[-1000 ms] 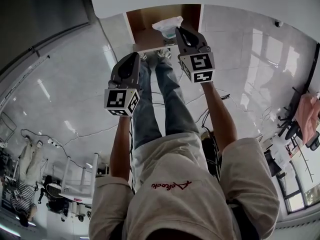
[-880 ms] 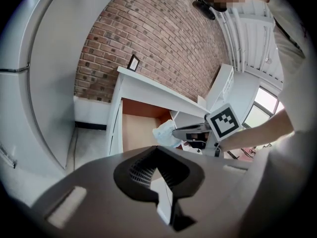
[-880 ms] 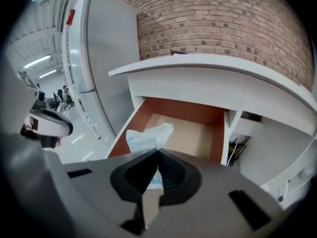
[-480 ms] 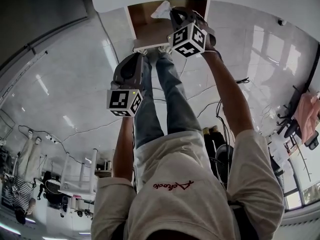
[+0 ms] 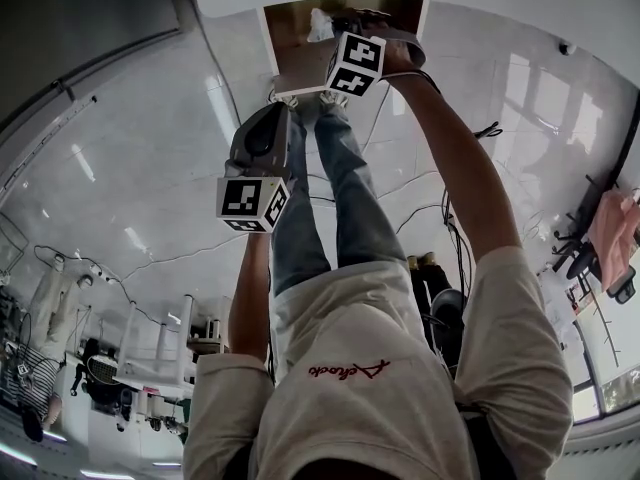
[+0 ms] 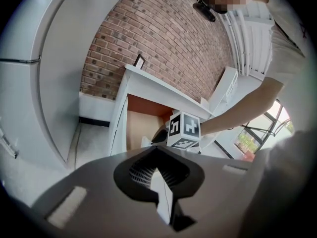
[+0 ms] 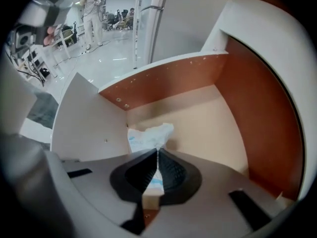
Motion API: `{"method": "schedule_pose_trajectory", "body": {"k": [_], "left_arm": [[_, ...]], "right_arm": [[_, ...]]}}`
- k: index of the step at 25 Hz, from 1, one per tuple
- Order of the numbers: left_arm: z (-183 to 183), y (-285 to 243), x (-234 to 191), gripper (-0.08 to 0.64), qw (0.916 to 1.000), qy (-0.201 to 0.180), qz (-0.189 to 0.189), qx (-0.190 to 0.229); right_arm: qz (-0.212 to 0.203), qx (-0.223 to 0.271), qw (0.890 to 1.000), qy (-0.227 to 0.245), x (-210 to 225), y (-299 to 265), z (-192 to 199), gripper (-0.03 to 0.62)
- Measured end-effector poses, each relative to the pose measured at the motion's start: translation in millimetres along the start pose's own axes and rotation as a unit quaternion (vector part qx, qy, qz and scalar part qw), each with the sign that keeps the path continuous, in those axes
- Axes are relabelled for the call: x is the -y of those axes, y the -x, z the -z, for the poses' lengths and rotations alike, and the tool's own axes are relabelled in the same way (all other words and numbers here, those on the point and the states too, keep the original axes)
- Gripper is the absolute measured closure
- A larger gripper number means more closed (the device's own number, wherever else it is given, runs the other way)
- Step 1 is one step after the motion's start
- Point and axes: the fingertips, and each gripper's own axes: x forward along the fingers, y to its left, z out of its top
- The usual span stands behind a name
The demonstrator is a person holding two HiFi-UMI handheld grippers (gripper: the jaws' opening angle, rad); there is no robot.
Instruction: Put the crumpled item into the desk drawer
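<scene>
Grippers x2: left gripper (image 6: 159, 180), right gripper (image 7: 157, 158). Marker cubes x2, one per gripper. Crumpled item (image 7: 148, 135) x1. Open drawer (image 7: 173, 81) x1. People x2: wearer (image 5: 380, 388), bystander (image 7: 92, 6) in bkgd.

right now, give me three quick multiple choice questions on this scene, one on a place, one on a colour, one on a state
1. Where is the crumpled item?
A. on a chair seat
B. inside the open drawer
C. on top of the desk

2. What colour are the drawer's inner side walls?
A. blue
B. black
C. reddish brown

3. How do the right gripper's jaws stand?
A. closed on the crumpled item
B. wide apart and empty
C. closed on a pen

Answers:
1 B: the right gripper view shows it against the drawer's pale bottom.
2 C: the walls around that bottom are reddish brown.
3 A: the white crumpled item is pinched between the pads.
</scene>
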Motion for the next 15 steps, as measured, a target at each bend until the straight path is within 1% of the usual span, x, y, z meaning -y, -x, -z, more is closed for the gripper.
{"method": "schedule_pose_trajectory", "body": {"k": [5,9,12,15], "left_arm": [[7.3,2.2,-1.9,0.552,1.0000,0.006,-0.001,-0.004],[5.8,4.4,-4.3,0.552,1.0000,0.007,-0.004,-0.004],[4.1,6.3,-6.7,0.552,0.9999,0.007,-0.006,-0.004],[1.3,8.2,-7.6,0.552,0.9999,0.007,-0.006,-0.003]], "right_arm": [[-0.032,-0.014,0.999,-0.009,-13.8,-16.7,6.3,0.578],[-0.031,-0.020,0.999,-0.007,-14.8,-22.5,9.6,0.578],[-0.030,-0.019,0.999,-0.015,-10.5,-24.0,7.7,0.578],[-0.044,-0.020,0.999,-0.016,-12.0,-23.9,6.5,0.577]]}}
